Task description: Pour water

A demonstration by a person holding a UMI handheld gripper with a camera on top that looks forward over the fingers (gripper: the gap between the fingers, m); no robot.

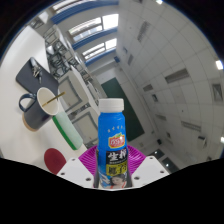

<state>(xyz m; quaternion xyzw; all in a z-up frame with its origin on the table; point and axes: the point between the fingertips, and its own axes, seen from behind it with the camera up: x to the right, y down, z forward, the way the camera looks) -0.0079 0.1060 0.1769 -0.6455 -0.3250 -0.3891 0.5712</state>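
Nearest the camera, the gripper (113, 172) has its two fingers closed onto the lower body of a blue plastic bottle (113, 135), the magenta pads (93, 158) showing at either side of the label and pressing against it. The bottle stands between the fingers, upright relative to them, with a white screw cap (111, 104) on top and a printed blue label wrapped round a smooth, cylindrical body. It is probably thin-walled and light, stiffest low down and near the shoulder, and its glossy label could slide under a loose hold; the grip at the lower body looks sound, though squeezing harder may dent it. The cap appears to be on, so pouring would need it off first. Beyond the bottle, toward the far left of the white table (20, 130), sits a dark mug (33, 113) with a pale paper cup (47, 97) just beside it, and a long green object (68, 132), possibly a tool handle, lies nearer.
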